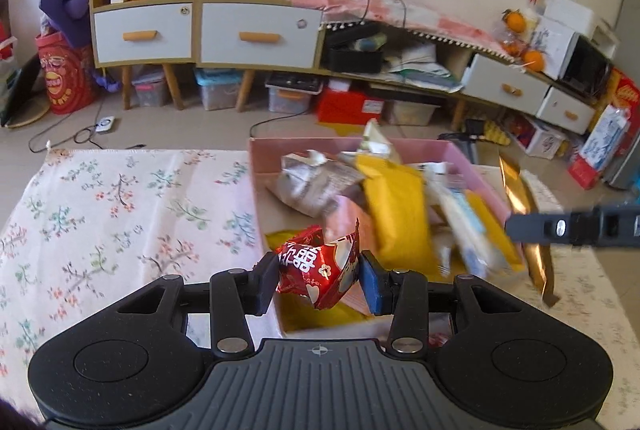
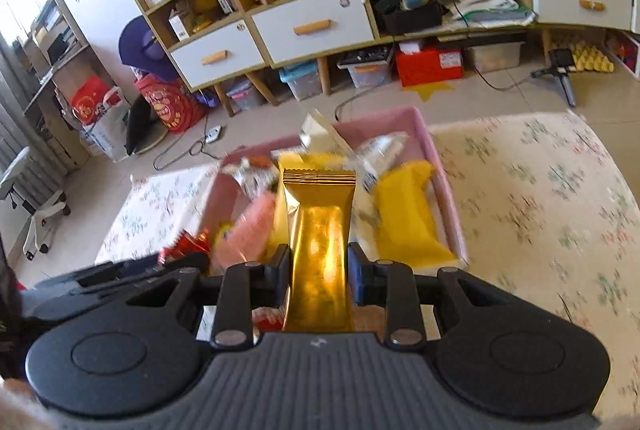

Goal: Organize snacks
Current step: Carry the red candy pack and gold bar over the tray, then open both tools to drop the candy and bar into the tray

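Note:
My left gripper (image 1: 319,276) is shut on a red snack packet (image 1: 318,270) and holds it over the near edge of the pink box (image 1: 312,144). The box holds several snack bags, among them a yellow one (image 1: 396,206) and a silver one (image 1: 316,182). My right gripper (image 2: 319,272) is shut on a long gold packet (image 2: 319,230), held above the same pink box (image 2: 436,158). In the left wrist view the gold packet (image 1: 524,214) and one finger of the right gripper (image 1: 560,228) show at the right. The red packet (image 2: 184,246) shows left in the right wrist view.
The box stands on a table with a floral cloth (image 1: 112,214). Beyond it are the tiled floor, a low cabinet with white drawers (image 1: 208,34), storage bins under it and cables on the floor (image 1: 96,130).

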Demonstrator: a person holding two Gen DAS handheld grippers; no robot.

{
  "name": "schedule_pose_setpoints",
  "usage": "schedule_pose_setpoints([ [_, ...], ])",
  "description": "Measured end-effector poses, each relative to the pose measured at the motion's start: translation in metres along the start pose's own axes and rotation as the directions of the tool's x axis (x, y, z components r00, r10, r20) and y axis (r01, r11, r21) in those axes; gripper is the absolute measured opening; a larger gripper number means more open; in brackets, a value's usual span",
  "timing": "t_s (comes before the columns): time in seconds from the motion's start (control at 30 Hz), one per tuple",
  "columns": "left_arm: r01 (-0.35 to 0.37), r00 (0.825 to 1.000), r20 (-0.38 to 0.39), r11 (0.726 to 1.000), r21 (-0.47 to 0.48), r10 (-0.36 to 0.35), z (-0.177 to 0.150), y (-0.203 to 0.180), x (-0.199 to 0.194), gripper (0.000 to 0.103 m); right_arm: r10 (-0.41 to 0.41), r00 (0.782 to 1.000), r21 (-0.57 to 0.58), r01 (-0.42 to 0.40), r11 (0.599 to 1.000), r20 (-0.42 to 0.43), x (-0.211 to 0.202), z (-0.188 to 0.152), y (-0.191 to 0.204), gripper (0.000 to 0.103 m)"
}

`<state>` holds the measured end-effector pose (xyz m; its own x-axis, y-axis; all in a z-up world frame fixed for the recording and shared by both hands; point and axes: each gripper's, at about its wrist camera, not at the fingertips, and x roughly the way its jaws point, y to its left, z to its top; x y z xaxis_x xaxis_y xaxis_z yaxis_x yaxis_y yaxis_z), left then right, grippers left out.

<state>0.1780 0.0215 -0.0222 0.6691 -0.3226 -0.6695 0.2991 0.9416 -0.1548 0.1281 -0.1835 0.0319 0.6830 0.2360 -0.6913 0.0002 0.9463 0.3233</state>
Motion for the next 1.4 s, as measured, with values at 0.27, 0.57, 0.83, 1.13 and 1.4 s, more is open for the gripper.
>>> schedule_pose_setpoints([
  [0.27,-0.020,1.000,0.014,0.996,0.089,0.019,0.006,-0.003,0.018,0.041,-0.031,0.999,-0.055,0.032,0.998,0.017,0.029,0.011,0.016,0.027],
  [0.57,-0.022,0.999,0.034,0.994,0.111,0.019,0.014,-0.007,0.033,0.041,-0.109,0.994,-0.071,0.110,0.991,0.012,0.043,0.014,0.017,0.027],
  [0.83,-0.029,0.999,0.037,0.992,0.119,0.025,0.017,-0.014,0.039,0.053,-0.136,0.990,-0.105,0.139,0.985,0.032,0.040,0.016,0.023,0.033],
  [1.13,0.006,0.999,0.037,0.996,0.094,-0.010,0.016,-0.012,0.025,0.081,-0.117,0.992,-0.082,0.121,0.989,0.056,0.027,0.018,0.018,0.056],
  [1.4,0.007,0.999,0.035,0.997,0.072,-0.009,0.005,-0.013,0.002,0.087,-0.102,0.993,-0.073,0.106,0.992,0.064,0.006,0.010,0.018,0.072],
])
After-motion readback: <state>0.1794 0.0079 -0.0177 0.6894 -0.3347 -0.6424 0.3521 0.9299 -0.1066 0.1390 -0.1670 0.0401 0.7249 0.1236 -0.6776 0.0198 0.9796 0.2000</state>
